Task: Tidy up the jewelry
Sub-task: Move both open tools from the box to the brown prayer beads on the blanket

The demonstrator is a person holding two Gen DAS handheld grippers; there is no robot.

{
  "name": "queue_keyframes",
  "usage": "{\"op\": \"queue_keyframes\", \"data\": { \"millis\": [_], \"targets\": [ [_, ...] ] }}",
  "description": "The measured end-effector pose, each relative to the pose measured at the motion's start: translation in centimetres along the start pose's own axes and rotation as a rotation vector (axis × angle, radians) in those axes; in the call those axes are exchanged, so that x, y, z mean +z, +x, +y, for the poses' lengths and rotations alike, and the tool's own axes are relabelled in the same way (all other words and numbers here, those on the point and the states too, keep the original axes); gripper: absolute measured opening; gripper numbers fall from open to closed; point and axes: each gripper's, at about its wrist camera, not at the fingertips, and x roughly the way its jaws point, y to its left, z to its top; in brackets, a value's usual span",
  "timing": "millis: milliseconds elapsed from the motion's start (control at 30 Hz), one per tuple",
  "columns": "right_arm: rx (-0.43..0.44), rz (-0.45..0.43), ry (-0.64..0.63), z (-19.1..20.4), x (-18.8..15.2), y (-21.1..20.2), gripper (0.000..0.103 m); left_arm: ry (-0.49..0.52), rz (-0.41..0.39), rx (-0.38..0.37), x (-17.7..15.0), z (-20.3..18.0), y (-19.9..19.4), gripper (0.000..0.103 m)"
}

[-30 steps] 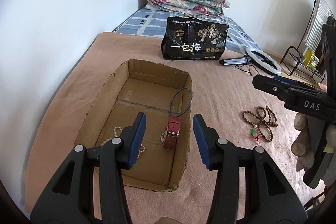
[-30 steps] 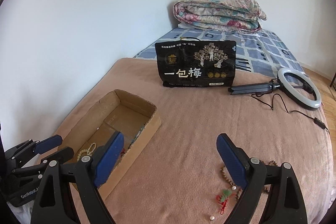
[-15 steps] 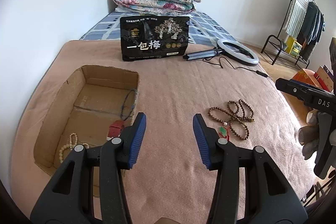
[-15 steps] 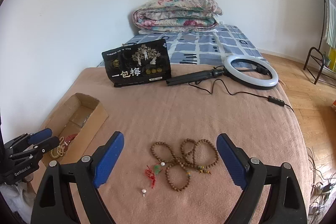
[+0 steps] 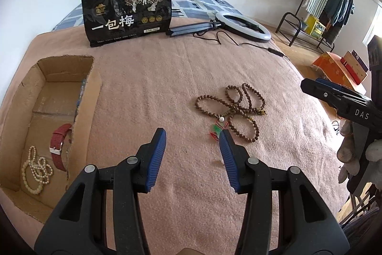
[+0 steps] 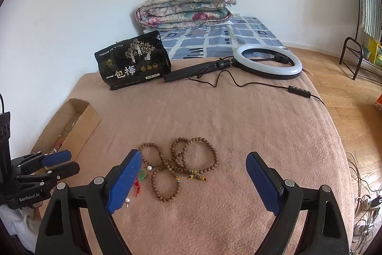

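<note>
A tangle of brown wooden bead bracelets point(image 5: 236, 109) point(image 6: 175, 165) lies on the pink blanket, with a green and red pendant point(image 5: 216, 129) point(image 6: 142, 175) and a small pearl point(image 6: 128, 200) beside it. My left gripper point(image 5: 193, 135) is open and holds nothing, just short of the pendant. My right gripper point(image 6: 193, 157) stands wide open above the beads, touching nothing. It also shows at the right edge of the left wrist view point(image 5: 334, 97). The cardboard box point(image 5: 95, 87) point(image 6: 88, 116) at the left holds a red watch strap point(image 5: 59, 145) and a pearl necklace point(image 5: 35, 169).
A black snack bag point(image 5: 126, 13) stands at the back of the blanket, with a ring light point(image 6: 267, 61) and its cable point(image 6: 298, 91) beside it. A folded floral quilt point(image 6: 186, 6) lies behind. The bed's edge drops to a wooden floor point(image 6: 346, 87) on the right.
Both grippers have moved right, away from the box and toward the bead bracelets. The left gripper was over the box and is now over the blanket. Neither jaw opening has changed.
</note>
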Motion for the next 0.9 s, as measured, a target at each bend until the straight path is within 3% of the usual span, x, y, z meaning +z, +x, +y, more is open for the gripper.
{"op": "queue_keyframes", "data": {
  "millis": [333,467,633,700,900],
  "targets": [
    [-0.048,0.120,-0.049,-1.1,-1.1,2.5,0.091,0.047,0.108,-0.073,-0.3,-2.2,4.3,0.047],
    [-0.006,0.139,-0.058,-1.8,-1.4,2.8,0.090,0.061,0.143,-0.095,-0.6,-3.1,6.0,0.047],
    [0.059,0.147,-0.071,-1.8,-1.5,3.3,0.090,0.157,0.146,-0.046,-0.4,-4.9,7.5,0.047],
    [0.080,0.174,-0.073,-1.7,-1.8,4.0,0.090,0.165,0.156,-0.041,-0.4,-5.0,8.1,0.040],
    [0.087,0.202,-0.099,-1.3,-2.4,5.4,0.090,0.177,0.184,-0.023,-0.2,-4.9,9.7,0.032]
  ]
}}
